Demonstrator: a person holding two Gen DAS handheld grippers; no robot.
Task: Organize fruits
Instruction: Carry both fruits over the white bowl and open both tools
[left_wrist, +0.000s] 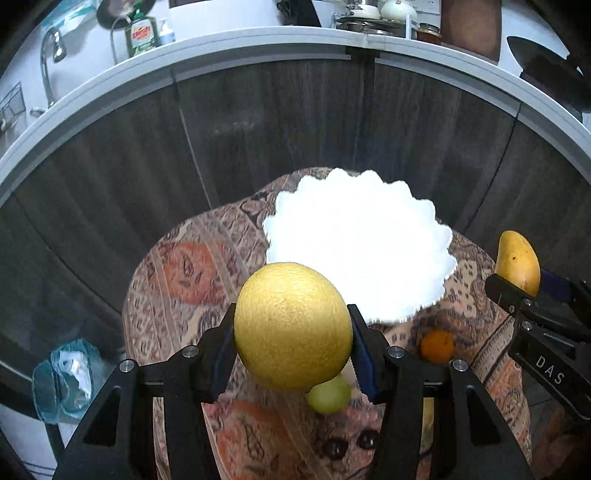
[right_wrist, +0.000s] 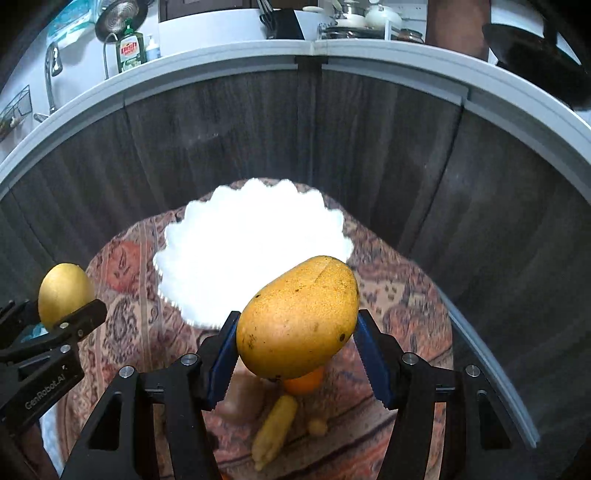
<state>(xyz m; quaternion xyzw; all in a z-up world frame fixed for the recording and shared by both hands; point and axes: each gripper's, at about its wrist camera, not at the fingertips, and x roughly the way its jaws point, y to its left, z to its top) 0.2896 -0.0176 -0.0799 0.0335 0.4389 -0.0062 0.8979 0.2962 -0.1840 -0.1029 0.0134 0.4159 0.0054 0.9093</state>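
My left gripper is shut on a round yellow melon, held above the patterned tablecloth just in front of the white scalloped plate. My right gripper is shut on a yellow-orange mango, held in front of the same plate. Each gripper shows in the other's view: the mango at the right, the melon at the left. On the cloth below lie an orange, a green fruit, dark berries, a corn cob and a small brown fruit.
The small table with the patterned cloth stands before dark wood cabinet fronts. Above is a white counter with a tap, dish soap and pots. A clear plastic bag lies at the lower left.
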